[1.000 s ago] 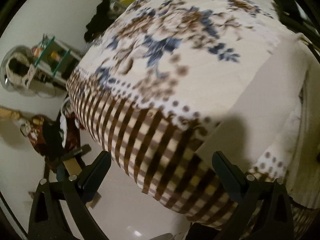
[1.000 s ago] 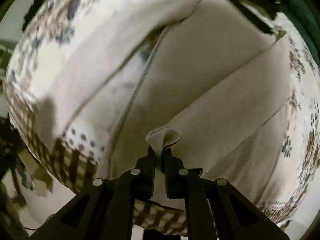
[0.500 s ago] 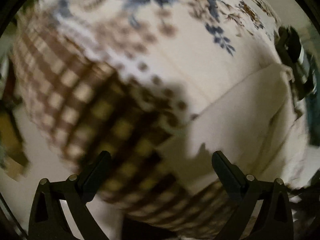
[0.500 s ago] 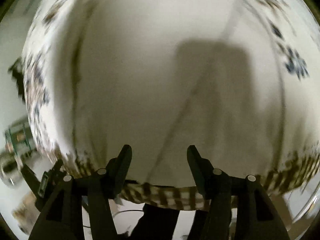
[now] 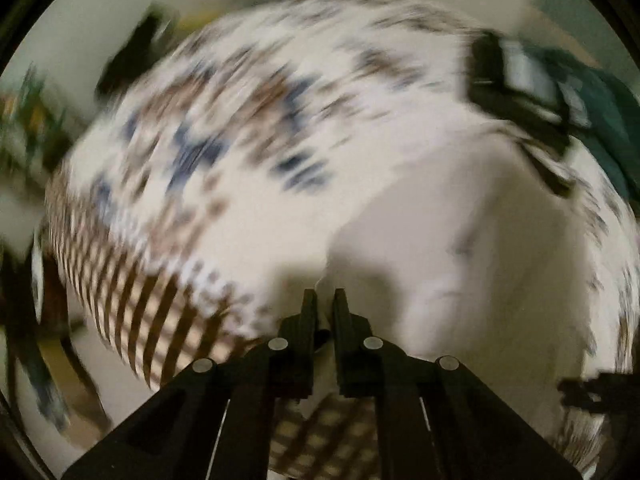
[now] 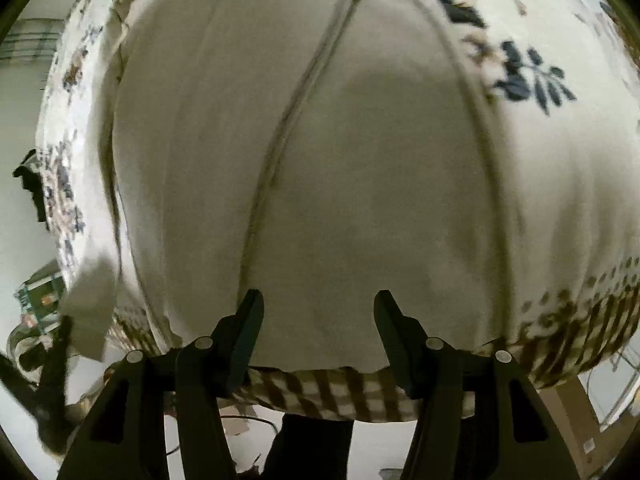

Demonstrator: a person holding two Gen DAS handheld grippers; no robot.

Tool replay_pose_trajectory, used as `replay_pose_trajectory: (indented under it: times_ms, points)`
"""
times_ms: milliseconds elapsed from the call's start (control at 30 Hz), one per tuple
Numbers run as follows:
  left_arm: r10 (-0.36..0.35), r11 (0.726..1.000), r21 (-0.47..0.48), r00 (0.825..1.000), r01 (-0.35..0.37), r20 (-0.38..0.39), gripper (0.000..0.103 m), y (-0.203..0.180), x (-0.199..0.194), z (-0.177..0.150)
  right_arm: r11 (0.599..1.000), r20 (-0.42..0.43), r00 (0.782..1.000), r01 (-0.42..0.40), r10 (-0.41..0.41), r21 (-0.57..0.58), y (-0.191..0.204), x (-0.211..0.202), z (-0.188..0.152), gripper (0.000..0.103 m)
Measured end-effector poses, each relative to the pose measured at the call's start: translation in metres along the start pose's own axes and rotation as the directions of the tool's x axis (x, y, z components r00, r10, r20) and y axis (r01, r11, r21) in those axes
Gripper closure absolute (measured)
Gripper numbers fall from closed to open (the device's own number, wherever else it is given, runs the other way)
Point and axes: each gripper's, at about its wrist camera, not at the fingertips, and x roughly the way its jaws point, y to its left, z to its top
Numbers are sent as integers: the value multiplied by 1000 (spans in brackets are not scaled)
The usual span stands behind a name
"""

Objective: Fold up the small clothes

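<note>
A cream garment (image 6: pixel 320 160) lies spread on a floral blanket (image 6: pixel 560 100), with a seam running down its middle. My right gripper (image 6: pixel 318 308) is open and empty, low over the garment's near edge. In the blurred left wrist view my left gripper (image 5: pixel 323 300) is shut on a corner of the cream garment (image 5: pixel 460 240), which stretches away to the right. In the right wrist view, the left gripper (image 6: pixel 60 344) shows at the far left, holding that corner lifted off the blanket's edge.
The blanket's brown checked border (image 5: pixel 132 304) hangs over the near edge. A dark device (image 5: pixel 516 92) and a teal cloth (image 5: pixel 608 120) lie at the far right of the blanket. A shelf with clutter (image 6: pixel 40 296) stands on the floor to the left.
My left gripper has closed on the garment's corner and is moving fast, blurring its view. My right gripper let go of the fold it held a second ago and has stayed open.
</note>
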Motion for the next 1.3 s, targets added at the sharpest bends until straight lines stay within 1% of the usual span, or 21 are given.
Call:
replay_pose_trajectory:
  times_ms: [67, 100, 167, 233, 333, 400, 433, 533, 600, 633, 667, 700, 800, 900, 967, 1000, 1133, 1200, 1233, 1267, 1300]
  points:
    - [-37, 991, 127, 999, 32, 38, 98, -58, -28, -2, 1000, -4, 1000, -8, 8, -5, -23, -15, 2, 44]
    - [-59, 984, 170, 997, 51, 41, 98, -77, -35, -3, 1000, -2, 1000, -12, 12, -1, -37, -25, 3, 44]
    - [-105, 959, 267, 994, 94, 27, 98, -137, -43, -13, 1000, 3, 1000, -24, 24, 7, -62, -41, 5, 44]
    - [-149, 938, 313, 989, 147, -17, 98, -181, -45, -31, 999, 5, 999, -36, 36, 13, -92, -58, 8, 44]
    - [-193, 914, 348, 978, 208, -77, 98, -235, -36, -54, 999, 14, 999, -29, 29, 14, -129, -78, 16, 44]
    - [-192, 904, 360, 971, 231, -142, 97, -259, -21, -68, 1000, 13, 1000, -15, 15, 6, -157, -89, 19, 44]
    - [-174, 906, 353, 967, 232, -186, 93, -269, -11, -76, 1000, 8, 1000, -15, 15, 3, -166, -92, 20, 44]
    - [-158, 920, 306, 946, 245, -284, 92, -273, 11, -86, 999, -5, 999, -32, 32, -8, -191, -98, 19, 44]
    - [-163, 924, 289, 942, 249, -292, 70, -265, 7, -90, 999, -10, 999, -45, 45, -6, -208, -101, 17, 44]
    - [-157, 930, 280, 945, 239, -286, 36, -255, 5, -89, 998, -13, 998, -57, 57, 4, -217, -102, 15, 44]
    - [-151, 937, 266, 947, 229, -282, 5, -242, 3, -86, 998, -17, 998, -66, 67, 13, -219, -101, 13, 44]
    - [-149, 943, 250, 950, 220, -274, 2, -230, 1, -82, 997, -25, 997, -79, 80, 22, -221, -98, 12, 44]
    - [-79, 972, 193, 963, 132, -256, 2, -178, 5, -71, 993, -44, 993, -112, 114, 39, -216, -83, 4, 44]
    - [-14, 992, 118, 963, 47, -269, 2, -117, 28, -63, 987, -71, 985, -152, 156, 57, -199, -60, 2, 44]
    - [-12, 997, 69, 957, 33, -289, 3, -85, 46, -61, 987, -95, 984, -142, 149, 75, -188, -40, -3, 44]
    - [-20, 998, 49, 946, 38, -323, 4, -71, 58, -61, 986, -107, 983, -139, 149, 91, -186, -32, -7, 44]
    - [-169, 985, -50, 888, 163, -427, 6, -43, 93, -66, 977, -140, 974, -156, 176, 144, -186, -9, -19, 43]
    - [-216, 976, -80, 867, 202, -449, 22, -40, 102, -69, 974, -145, 973, -155, 180, 167, -187, -2, -24, 43]
    - [-234, 972, -82, 856, 221, -461, 43, -40, 106, -72, 971, -143, 973, -157, 184, 178, -188, 0, -26, 44]
    - [-236, 971, -74, 850, 229, -471, 77, -41, 107, -75, 970, -137, 974, -156, 183, 185, -186, 2, -28, 45]
    - [-255, 966, -78, 840, 248, -479, 90, -41, 108, -77, 971, -127, 976, -151, 176, 188, -185, 1, -30, 50]
